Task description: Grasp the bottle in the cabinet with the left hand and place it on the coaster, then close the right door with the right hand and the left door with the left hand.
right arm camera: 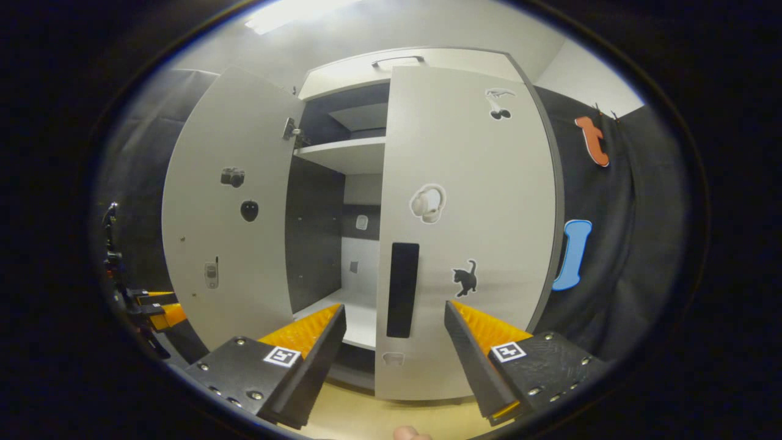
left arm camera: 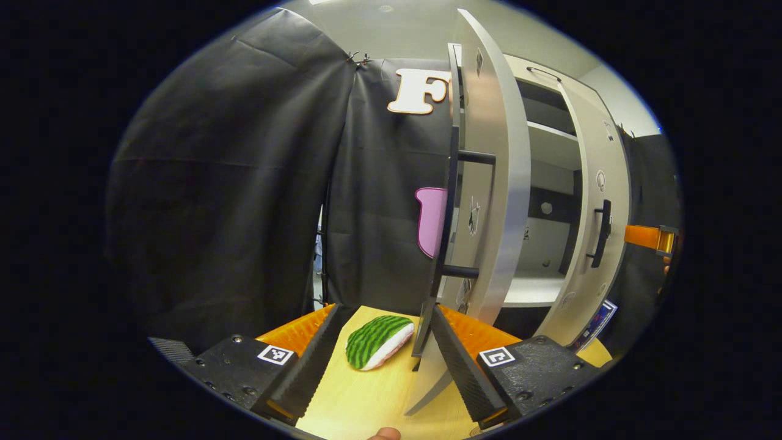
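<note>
Your left gripper (left arm camera: 380, 360) has its fingers spread wide, and the left door (left arm camera: 489, 183) stands edge-on just past the right-side finger. Your right gripper (right arm camera: 396, 357) is spread too, with the right door (right arm camera: 470, 232) straight ahead, not touching. I cannot see the bottle.

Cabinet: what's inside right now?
The cabinet shows a bare upper shelf and a bare white floor. The right door covers the right half, so that part can't be judged.
</note>
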Demonstrator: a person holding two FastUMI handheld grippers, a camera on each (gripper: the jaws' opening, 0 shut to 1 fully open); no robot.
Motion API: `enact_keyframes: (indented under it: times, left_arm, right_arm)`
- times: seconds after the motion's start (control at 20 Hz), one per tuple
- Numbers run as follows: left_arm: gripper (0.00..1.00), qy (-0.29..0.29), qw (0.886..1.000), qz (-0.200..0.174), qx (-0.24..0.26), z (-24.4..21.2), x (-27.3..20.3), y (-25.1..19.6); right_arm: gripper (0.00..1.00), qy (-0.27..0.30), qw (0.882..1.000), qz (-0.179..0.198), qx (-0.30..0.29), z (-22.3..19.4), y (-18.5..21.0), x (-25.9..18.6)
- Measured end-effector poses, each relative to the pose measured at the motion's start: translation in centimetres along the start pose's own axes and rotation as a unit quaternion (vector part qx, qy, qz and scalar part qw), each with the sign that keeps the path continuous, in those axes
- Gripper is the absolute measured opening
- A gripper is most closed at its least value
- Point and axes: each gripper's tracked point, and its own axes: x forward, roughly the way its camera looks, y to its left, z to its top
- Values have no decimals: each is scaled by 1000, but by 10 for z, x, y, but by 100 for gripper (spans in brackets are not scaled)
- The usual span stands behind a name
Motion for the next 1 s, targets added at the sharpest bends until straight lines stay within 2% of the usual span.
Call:
enact_keyframes:
  times: [0.35,1.0]
  left_arm:
    - [94,3,1000,-14,2,0,0,-2]
    - [94,14,995,-92,23,-7,1,-62]
  right_arm:
    - [98,-1,1000,2,7,0,3,1]
    - [98,3,1000,-9,1,-4,-2,-9]
